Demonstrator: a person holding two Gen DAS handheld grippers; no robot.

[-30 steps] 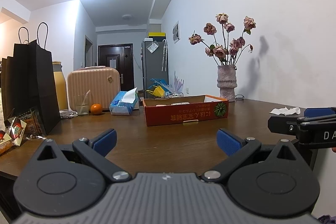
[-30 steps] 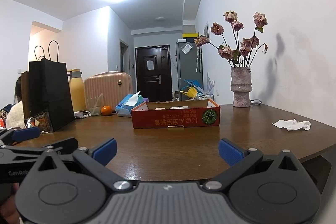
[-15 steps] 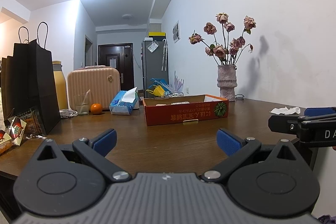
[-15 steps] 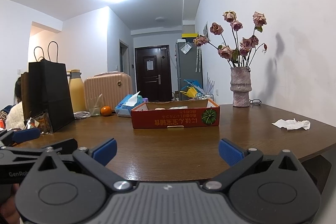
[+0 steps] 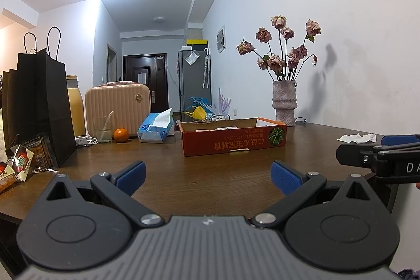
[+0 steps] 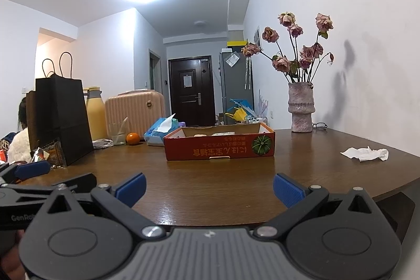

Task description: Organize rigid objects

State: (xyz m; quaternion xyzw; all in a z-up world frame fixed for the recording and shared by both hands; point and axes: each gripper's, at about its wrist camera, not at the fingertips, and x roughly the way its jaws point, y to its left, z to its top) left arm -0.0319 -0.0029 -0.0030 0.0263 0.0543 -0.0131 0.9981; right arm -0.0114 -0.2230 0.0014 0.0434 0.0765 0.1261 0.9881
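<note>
Snack packets (image 5: pixel 18 164): at the table's left edge, touching the foot of the bag.
Bag (image 5: pixel 39 106): black paper, upright near the left edge, handles up.
Bottle (image 5: pixel 74 106): yellow, upright just behind the bag.
Case (image 5: pixel 118 106): beige, ribbed, upright toward the far left corner.
Glass (image 5: pixel 103 129): clear, with a straw, in front of the case; a white cable (image 5: pixel 85 140) lies beside it.
Orange (image 5: pixel 121 134): just right of the glass, on the table.
Tissue pack (image 5: pixel 156 129): blue, a white sheet sticking up, between the orange and the box.
Box (image 5: pixel 232 139): red cardboard tray, open top, mid-table toward the far edge; pale items lie inside, too low to tell what.
Vase (image 5: pixel 284 102): grey, upright by the far right edge against the wall, holding dried roses (image 5: pixel 286 46).
Glasses (image 6: pixel 319 125): on the table just right of the vase.
Crumpled tissue (image 6: pixel 365 153): white, near the right edge, well apart from the box.
Table (image 5: pixel 210 169): dark wood, glossy.
Left gripper (image 5: pixel 207 176): above the near edge, blue pads spread wide, nothing between them.
Right gripper (image 6: pixel 208 186): beside it over the near edge, pads likewise spread wide and bare.
</note>
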